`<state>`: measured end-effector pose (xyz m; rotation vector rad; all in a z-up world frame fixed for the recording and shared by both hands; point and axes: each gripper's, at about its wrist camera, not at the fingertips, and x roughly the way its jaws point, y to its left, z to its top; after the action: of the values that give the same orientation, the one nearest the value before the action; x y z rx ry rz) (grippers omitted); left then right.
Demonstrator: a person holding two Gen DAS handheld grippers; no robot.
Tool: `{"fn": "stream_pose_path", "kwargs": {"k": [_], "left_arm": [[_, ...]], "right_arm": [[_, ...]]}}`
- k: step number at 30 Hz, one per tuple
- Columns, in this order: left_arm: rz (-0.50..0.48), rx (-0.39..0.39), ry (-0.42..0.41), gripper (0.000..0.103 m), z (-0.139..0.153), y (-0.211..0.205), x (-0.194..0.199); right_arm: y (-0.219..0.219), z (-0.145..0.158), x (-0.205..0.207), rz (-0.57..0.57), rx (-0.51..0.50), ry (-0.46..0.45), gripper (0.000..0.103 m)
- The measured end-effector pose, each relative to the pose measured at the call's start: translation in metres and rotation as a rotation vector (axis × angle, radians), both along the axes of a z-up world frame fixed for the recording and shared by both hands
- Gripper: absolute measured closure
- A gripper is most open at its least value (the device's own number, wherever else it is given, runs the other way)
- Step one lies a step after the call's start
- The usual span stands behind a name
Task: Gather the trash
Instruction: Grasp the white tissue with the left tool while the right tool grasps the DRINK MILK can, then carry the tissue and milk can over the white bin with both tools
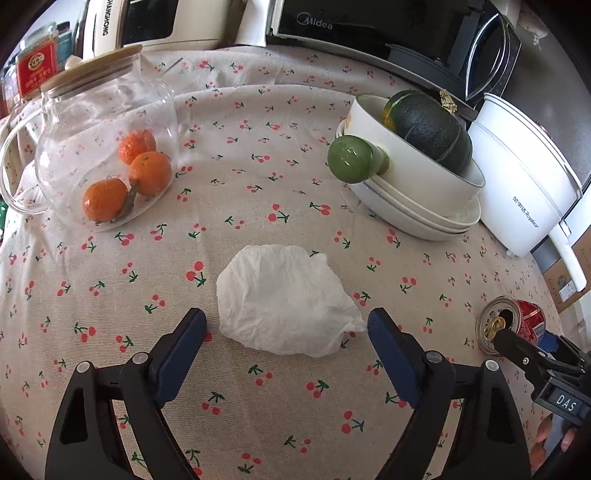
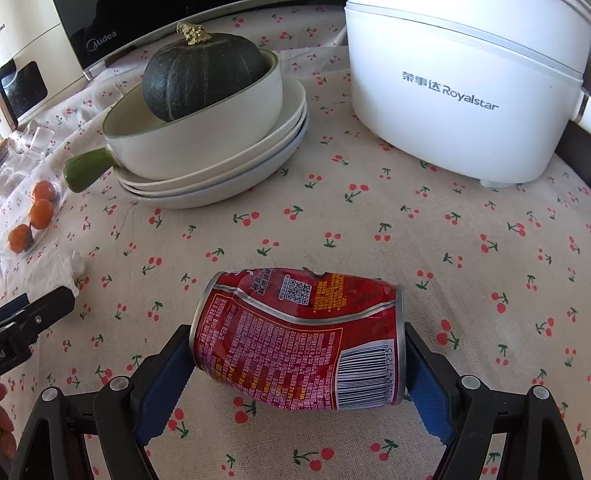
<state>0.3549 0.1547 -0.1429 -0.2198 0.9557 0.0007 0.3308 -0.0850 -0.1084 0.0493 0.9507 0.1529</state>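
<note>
A crumpled white tissue (image 1: 280,299) lies on the cherry-print tablecloth (image 1: 258,192). My left gripper (image 1: 288,319) is open and straddles its near edge, with both blue pads just clear of the paper. A dented red drink can (image 2: 295,339) lies on its side across my right gripper (image 2: 295,332), whose pads press on the can's two ends. In the left wrist view the same can (image 1: 528,314) shows at the far right with the right gripper (image 1: 528,341) on it. The tissue (image 2: 62,269) and one finger of the left gripper (image 2: 44,306) show at the left of the right wrist view.
A glass jar (image 1: 107,147) with three oranges stands at the left. A green-handled bowl (image 1: 417,177) with a dark squash (image 1: 428,125) sits on stacked plates. A white Royalstar cooker (image 2: 461,92) is at the right, with a microwave (image 1: 369,22) along the back.
</note>
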Motion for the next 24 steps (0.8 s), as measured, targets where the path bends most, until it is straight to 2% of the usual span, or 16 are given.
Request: {"fn": "stream_pose_path", "kwargs": {"k": [3, 4, 5, 18, 24], "left_arm": [[-0.029, 0.021, -0.012, 0.038, 0.001, -0.003, -0.001], [-0.045, 0.022, -0.006, 0.05, 0.001, -0.004, -0.001], [-0.057, 0.021, 0.004, 0.056, 0.002, -0.004, -0.001], [-0.06, -0.039, -0.019, 0.059, 0.032, -0.005, -0.054], [-0.079, -0.031, -0.021, 0.059, 0.046, -0.01, -0.088]], "right_arm": [[-0.006, 0.001, -0.003, -0.002, 0.001, 0.003, 0.015], [-0.008, 0.002, -0.004, -0.003, 0.0, 0.003, 0.015], [-0.011, 0.003, -0.005, -0.004, -0.003, 0.002, 0.015], [-0.046, 0.036, -0.047, -0.026, -0.032, -0.044, 0.016], [-0.066, 0.049, -0.076, -0.039, -0.041, -0.054, 0.016]]}}
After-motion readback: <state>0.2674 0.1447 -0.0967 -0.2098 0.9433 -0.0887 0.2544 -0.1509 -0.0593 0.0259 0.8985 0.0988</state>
